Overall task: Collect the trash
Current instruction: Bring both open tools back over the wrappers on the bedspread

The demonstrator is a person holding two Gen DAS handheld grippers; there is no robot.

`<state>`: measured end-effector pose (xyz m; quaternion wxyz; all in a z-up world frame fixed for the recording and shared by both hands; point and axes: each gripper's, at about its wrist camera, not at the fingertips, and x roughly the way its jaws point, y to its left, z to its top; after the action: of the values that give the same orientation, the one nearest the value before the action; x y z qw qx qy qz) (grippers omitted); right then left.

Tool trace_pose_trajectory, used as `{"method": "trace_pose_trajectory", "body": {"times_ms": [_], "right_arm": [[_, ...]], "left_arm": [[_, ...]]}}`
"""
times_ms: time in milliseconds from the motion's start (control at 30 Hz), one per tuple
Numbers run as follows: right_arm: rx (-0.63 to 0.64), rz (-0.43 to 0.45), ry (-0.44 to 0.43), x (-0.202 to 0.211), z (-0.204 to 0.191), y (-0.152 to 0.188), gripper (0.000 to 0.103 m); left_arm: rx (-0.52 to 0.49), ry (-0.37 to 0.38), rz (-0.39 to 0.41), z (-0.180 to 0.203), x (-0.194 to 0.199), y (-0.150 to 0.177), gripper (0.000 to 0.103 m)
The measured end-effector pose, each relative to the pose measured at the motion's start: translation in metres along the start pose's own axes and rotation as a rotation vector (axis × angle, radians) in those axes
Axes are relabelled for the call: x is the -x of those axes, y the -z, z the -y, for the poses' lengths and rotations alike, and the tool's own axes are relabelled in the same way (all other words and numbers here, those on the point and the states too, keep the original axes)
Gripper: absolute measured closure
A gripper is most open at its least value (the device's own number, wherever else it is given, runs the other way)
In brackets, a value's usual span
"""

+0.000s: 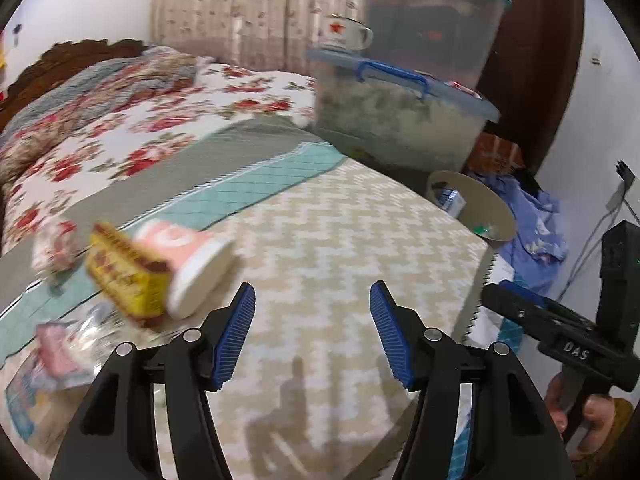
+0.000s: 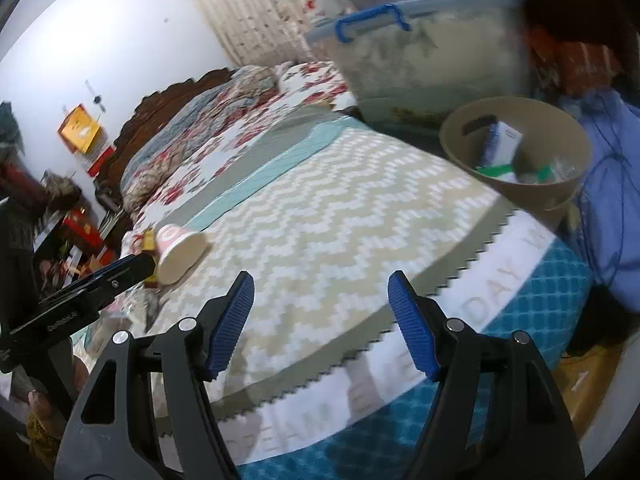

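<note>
Zigzag-patterned bedding [image 1: 320, 240] covered the bed, broad and bare between the trash and the tan bin [image 2: 516, 148] past its far corner. Well apart from that bin lay one pink paper cup [image 1: 192, 268], one yellow packet [image 1: 124, 276] touching it, and perhaps two blurred wrappers [image 1: 60, 352]. Left gripper [image 1: 312, 332] and right gripper [image 2: 320, 324] hung wide, empty.

Bare zigzag blanket [image 1: 340, 248] between paper cup [image 1: 192, 268] and bin [image 1: 492, 208].
</note>
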<state>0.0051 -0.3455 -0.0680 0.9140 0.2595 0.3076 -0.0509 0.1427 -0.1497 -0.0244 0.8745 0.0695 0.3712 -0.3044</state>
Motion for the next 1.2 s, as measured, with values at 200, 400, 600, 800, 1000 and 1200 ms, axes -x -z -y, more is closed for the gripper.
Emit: {"method": "trace_pose_trajectory", "body": {"times_ms": [200, 400, 600, 800, 1000, 1200], "right_arm": [[0.057, -0.03, -0.027, -0.001, -0.03, 0.007, 0.032], [0.105, -0.057, -0.051, -0.006, -0.052, 0.014, 0.032], [0.145, -0.089, -0.071, -0.015, -0.068, 0.02, 0.032], [0.175, -0.121, -0.092, -0.027, -0.083, 0.027, 0.032], [0.214, -0.155, -0.118, -0.038, -0.098, 0.033, 0.032], [0.27, -0.193, -0.151, -0.05, -0.12, 0.042, 0.032]], "left_arm": [[0.043, -0.064, 0.021, -0.029, 0.021, 0.018, 0.046], [0.066, -0.123, 0.028, -0.046, 0.033, 0.03, 0.046], [0.094, -0.171, 0.031, -0.061, 0.038, 0.038, 0.044], [0.123, -0.202, 0.018, -0.077, 0.041, 0.049, 0.044], [0.147, -0.229, 0.005, -0.091, 0.044, 0.059, 0.041], [0.183, -0.25, -0.006, -0.107, 0.049, 0.072, 0.041]]}}
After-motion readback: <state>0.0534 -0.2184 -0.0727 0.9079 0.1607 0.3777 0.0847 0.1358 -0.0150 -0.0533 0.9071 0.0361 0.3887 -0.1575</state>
